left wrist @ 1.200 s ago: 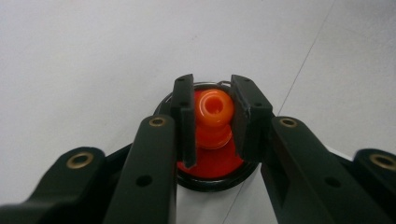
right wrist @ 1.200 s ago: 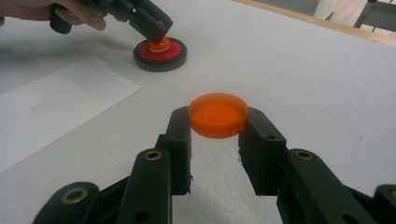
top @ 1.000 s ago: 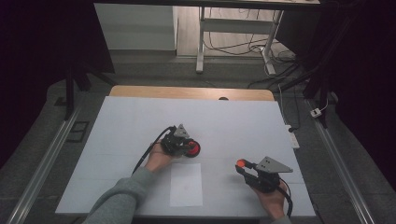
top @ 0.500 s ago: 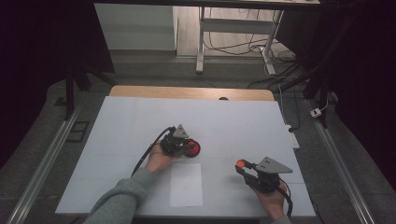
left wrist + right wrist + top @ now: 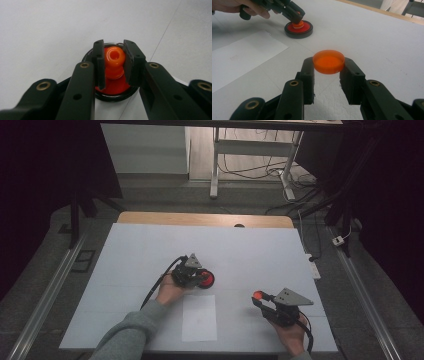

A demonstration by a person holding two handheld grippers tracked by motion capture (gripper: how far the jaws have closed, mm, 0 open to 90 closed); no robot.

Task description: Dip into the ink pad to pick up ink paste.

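Pinching the orange knob (image 5: 114,62) of a red, black-rimmed disc (image 5: 206,279), the left gripper (image 5: 199,278) steadies it; the right gripper (image 5: 328,67) clamps an orange round cap (image 5: 328,61), probably fitted onto that knob next.

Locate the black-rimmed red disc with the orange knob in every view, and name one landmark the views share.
High view: the red disc lies mid-table, at the tip of the left gripper.
Left gripper view: centre, under the jaws, which clamp its orange knob.
Right gripper view: upper left, the disc beyond the held orange cap.
Shared landmark: the white paper sheet, in the high and right gripper views.
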